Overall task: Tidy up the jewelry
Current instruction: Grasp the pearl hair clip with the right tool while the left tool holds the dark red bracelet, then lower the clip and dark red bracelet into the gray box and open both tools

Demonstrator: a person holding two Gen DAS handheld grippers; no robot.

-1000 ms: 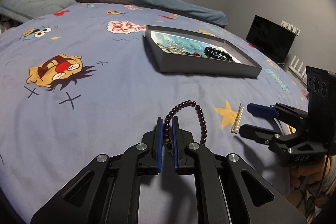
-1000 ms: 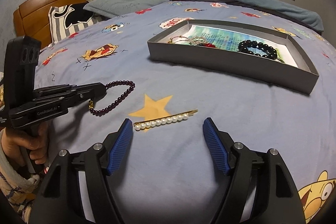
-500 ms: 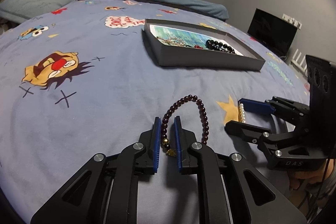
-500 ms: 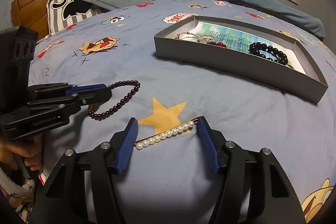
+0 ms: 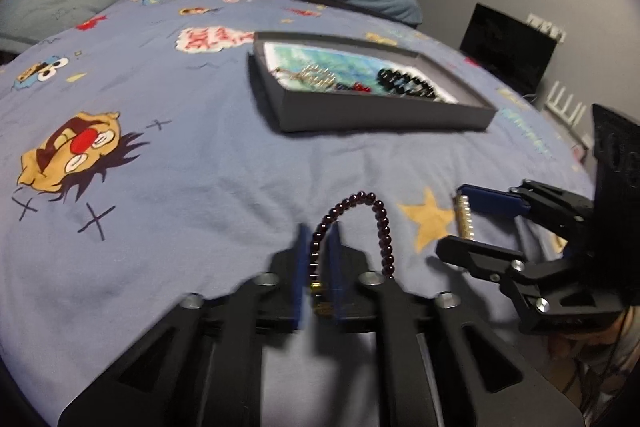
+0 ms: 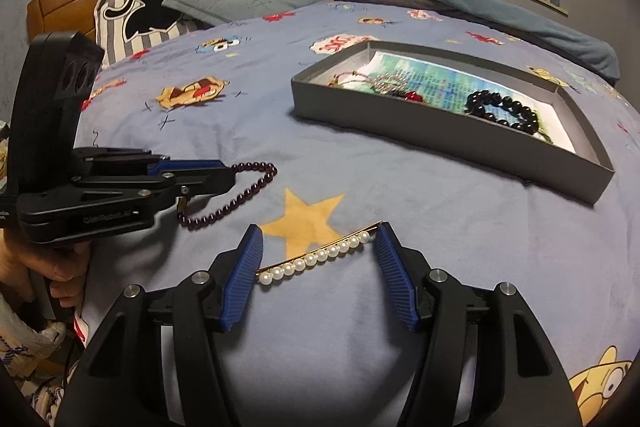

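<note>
Left wrist: left gripper (image 5: 319, 259) jaws have just narrowed, pinching the dark-red bead bracelet (image 5: 352, 223); its loop arcs ahead over the bedsheet (image 5: 160, 211).
Right wrist: right gripper (image 6: 318, 259) jaws half-wide, straddling the pearl hair clip (image 6: 316, 258), blue pads at each end. Grey tray (image 6: 440, 143) well beyond.

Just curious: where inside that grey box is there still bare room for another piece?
In the grey box, the lining between the silver-and-red tangle and the black bead bracelet looks bare, as does the far side. Both ends are crowded.
</note>
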